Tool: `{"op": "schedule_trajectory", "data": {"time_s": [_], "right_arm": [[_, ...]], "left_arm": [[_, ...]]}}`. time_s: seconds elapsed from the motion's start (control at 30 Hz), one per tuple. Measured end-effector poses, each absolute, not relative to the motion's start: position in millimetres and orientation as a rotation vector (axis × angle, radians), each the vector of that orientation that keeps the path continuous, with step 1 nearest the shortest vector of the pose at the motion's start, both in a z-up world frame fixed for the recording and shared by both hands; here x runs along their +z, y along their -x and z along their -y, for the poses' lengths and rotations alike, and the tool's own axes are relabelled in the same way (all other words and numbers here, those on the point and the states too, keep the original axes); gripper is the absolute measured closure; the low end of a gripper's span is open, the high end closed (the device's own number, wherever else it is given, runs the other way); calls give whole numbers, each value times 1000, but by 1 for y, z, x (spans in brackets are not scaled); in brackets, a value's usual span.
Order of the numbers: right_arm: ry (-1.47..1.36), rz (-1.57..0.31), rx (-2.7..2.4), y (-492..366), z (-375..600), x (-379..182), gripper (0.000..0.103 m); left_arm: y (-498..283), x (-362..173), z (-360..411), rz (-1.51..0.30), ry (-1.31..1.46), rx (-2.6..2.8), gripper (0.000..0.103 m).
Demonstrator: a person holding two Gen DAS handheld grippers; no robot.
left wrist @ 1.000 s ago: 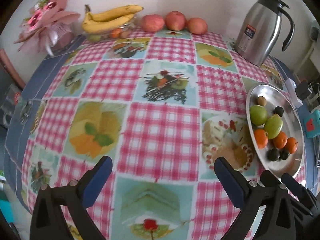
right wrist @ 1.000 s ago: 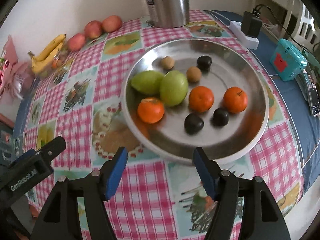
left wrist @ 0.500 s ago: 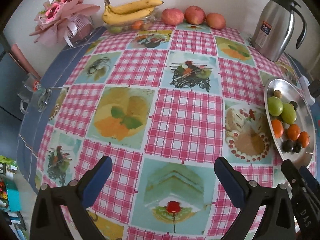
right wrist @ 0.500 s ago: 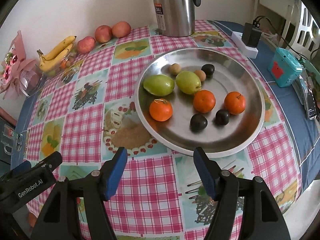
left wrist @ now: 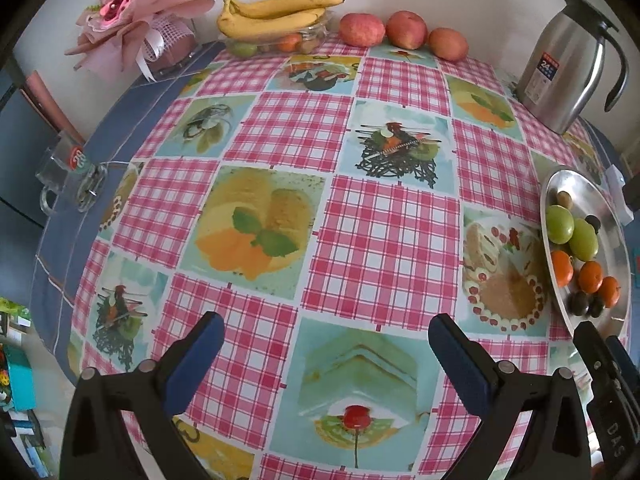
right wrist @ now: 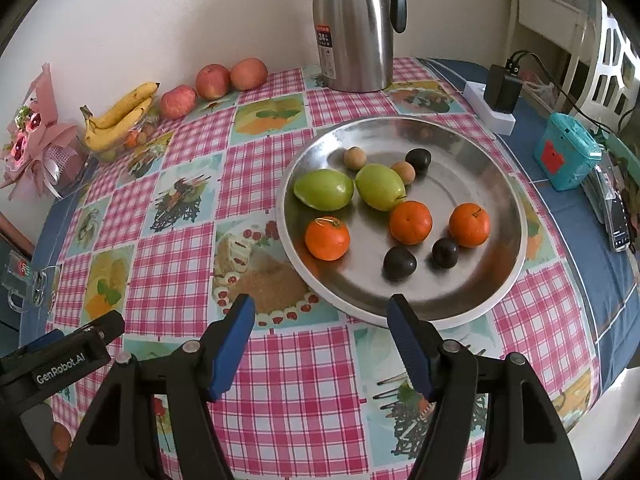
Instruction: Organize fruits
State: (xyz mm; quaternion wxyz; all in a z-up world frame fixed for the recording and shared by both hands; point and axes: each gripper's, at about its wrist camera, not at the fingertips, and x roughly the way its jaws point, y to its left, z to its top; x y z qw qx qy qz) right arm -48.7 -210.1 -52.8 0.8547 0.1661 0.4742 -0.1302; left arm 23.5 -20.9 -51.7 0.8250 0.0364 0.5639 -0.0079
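A round steel plate (right wrist: 472,148) holds two green fruits (right wrist: 324,190), three oranges (right wrist: 327,238), three dark plums (right wrist: 399,263) and two small brown fruits (right wrist: 354,158). The plate also shows at the right edge of the left wrist view (left wrist: 612,220). Bananas (left wrist: 276,14) lie on a clear box and three red apples (left wrist: 404,30) sit at the far edge by the wall. My left gripper (left wrist: 326,344) is open and empty above the checked tablecloth. My right gripper (right wrist: 322,318) is open and empty just in front of the plate's near rim.
A steel thermos jug (right wrist: 354,24) stands behind the plate. A pink bouquet (left wrist: 132,28) sits at the far left. A glass mug (left wrist: 68,176) stands at the left edge. A power strip with charger (right wrist: 498,98), a teal box (right wrist: 566,158) and a phone (right wrist: 618,220) lie right of the plate.
Both grippers have pulled back and risen, so more of the table shows. The plate looks smaller and farther in both views. Both stay open.
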Motion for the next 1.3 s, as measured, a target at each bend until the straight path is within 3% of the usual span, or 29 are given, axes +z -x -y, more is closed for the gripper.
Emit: {"op": "schedule_trajectory", "data": {"time_s": [1.3], "right_arm": [[-370,-1025,-293,48,212,-62,33]], "left_arm": [[-27,-61,19,-1243,-73,-11,0]]}}
